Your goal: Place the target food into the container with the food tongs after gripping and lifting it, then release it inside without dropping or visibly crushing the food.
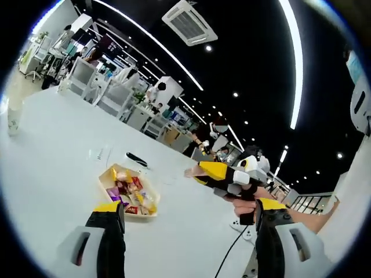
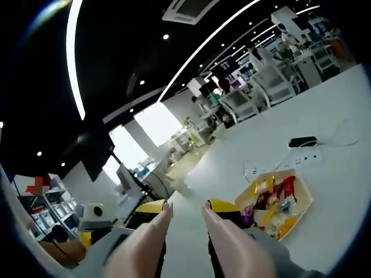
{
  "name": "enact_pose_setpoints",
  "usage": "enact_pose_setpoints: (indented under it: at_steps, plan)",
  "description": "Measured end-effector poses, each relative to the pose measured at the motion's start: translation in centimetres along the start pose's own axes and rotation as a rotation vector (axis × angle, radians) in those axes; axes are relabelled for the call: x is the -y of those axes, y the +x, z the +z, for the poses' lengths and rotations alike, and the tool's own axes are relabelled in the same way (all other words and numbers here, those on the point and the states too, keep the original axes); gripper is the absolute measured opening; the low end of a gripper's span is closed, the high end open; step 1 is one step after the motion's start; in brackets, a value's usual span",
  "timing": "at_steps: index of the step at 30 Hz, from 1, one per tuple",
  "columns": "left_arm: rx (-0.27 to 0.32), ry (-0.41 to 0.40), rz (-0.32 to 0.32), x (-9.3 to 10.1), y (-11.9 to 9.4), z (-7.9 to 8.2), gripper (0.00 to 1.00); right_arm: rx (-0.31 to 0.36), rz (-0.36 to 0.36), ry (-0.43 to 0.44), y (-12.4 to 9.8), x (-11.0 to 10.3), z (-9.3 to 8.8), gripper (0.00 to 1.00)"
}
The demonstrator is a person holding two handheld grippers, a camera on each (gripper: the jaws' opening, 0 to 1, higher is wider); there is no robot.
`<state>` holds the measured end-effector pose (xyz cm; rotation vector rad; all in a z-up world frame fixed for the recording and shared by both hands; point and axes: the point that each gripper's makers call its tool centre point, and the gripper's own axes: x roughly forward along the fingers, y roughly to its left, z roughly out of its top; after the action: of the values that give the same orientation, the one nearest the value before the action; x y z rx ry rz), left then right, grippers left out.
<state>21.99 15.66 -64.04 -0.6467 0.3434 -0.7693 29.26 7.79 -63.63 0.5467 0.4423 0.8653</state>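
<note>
A shallow yellow-rimmed tray [image 1: 106, 178] lies on the white table, piled with several wrapped snacks [image 1: 132, 194]. My left gripper [image 1: 189, 230] hangs above the table just short of the tray, jaws wide apart with nothing between them. My right gripper [image 1: 192, 171] comes in from the right, held by a hand, above the table beside the tray. In the right gripper view, two pinkish tong arms run along the right gripper's [image 2: 186, 207] jaws. Their tips stand slightly apart and hold nothing. The tray [image 2: 307, 200] and snacks [image 2: 277, 202] lie ahead to the right.
A white power strip [image 2: 301, 157] with a cable and a black object [image 2: 302, 141] lie past the tray. A paper cup [image 1: 14, 119] stands at the table's far left. Office chairs and desks [image 1: 110, 92] line the far edge. Bare white table [image 1: 52, 174] surrounds the tray.
</note>
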Motion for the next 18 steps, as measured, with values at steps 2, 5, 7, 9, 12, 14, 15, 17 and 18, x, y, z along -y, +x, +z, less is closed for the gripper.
enact_pose_setpoints:
  at_steps: [2,5,7,9,12,14,15,17,18]
  plan:
    - [0.0,0.006,-0.029,0.8,-0.1,0.7,0.95,-0.002,0.01,-0.013,0.1,-0.6,0.0,0.27]
    - [-0.016,0.037,-0.066,1.7,-0.4,1.3,0.96,0.003,0.025,-0.013,0.5,-1.3,0.0,0.27]
    - [-0.013,0.041,-0.078,1.8,-0.6,1.7,0.96,0.007,0.032,-0.014,0.7,-1.8,-0.1,0.27]
    - [-0.004,0.042,-0.088,1.9,-0.9,2.0,0.95,0.009,0.041,-0.015,0.8,-2.2,-0.3,0.27]
    - [0.016,0.026,-0.099,2.2,-1.2,2.6,0.94,0.025,0.059,-0.005,0.9,-2.9,-0.2,0.27]
    - [0.027,0.023,-0.108,2.3,-1.5,2.9,0.93,0.033,0.058,-0.004,0.9,-3.2,-0.1,0.28]
    - [0.028,0.024,-0.114,2.4,-1.6,3.0,0.92,0.039,0.06,-0.001,0.9,-3.3,0.0,0.28]
    - [0.013,0.03,-0.12,2.4,-1.7,2.7,0.91,0.05,0.058,-0.007,0.8,-3.7,0.1,0.28]
    - [0.007,0.035,-0.123,2.4,-1.8,2.6,0.91,0.053,0.056,-0.014,0.7,-3.8,0.0,0.28]
